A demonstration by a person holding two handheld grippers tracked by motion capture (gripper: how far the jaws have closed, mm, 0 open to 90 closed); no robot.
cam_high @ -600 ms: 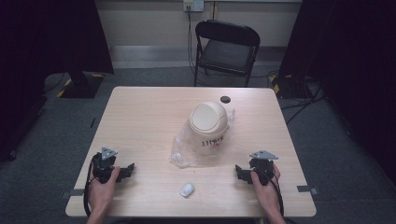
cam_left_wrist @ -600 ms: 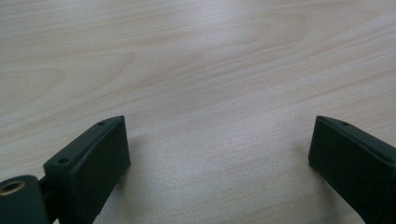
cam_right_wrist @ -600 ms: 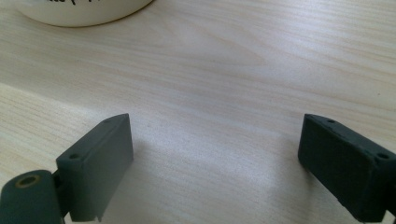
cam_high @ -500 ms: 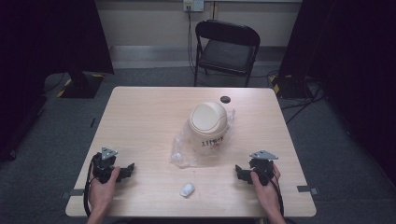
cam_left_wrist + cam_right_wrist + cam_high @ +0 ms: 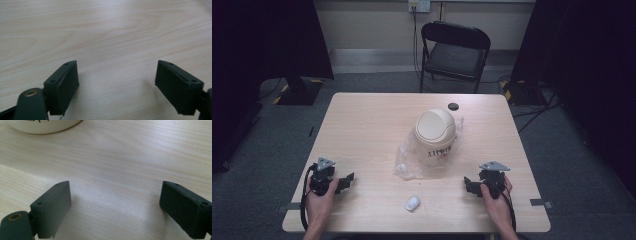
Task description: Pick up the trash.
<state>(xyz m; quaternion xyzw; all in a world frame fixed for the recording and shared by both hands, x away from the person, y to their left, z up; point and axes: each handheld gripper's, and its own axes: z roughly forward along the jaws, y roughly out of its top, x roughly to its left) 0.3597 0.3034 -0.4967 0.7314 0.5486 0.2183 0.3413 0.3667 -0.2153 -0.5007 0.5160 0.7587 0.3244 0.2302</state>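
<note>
Your left gripper [image 5: 343, 183] rests low on the near left of the table [image 5: 362, 125], jaws spread wide with only bare wood between them; your right gripper [image 5: 470, 184] sits at the near right, likewise wide and holding nothing; both point inward, which looks like a ready stance. The small bin [image 5: 435, 135] with its swing lid stands near the middle, slightly right, on a crumpled clear bag [image 5: 408, 161], probably a liner waiting to be fitted; a little white wad [image 5: 412, 203] lies near you between the grippers, apart from both; a dark disc [image 5: 453, 106] sits at the far edge.
</note>
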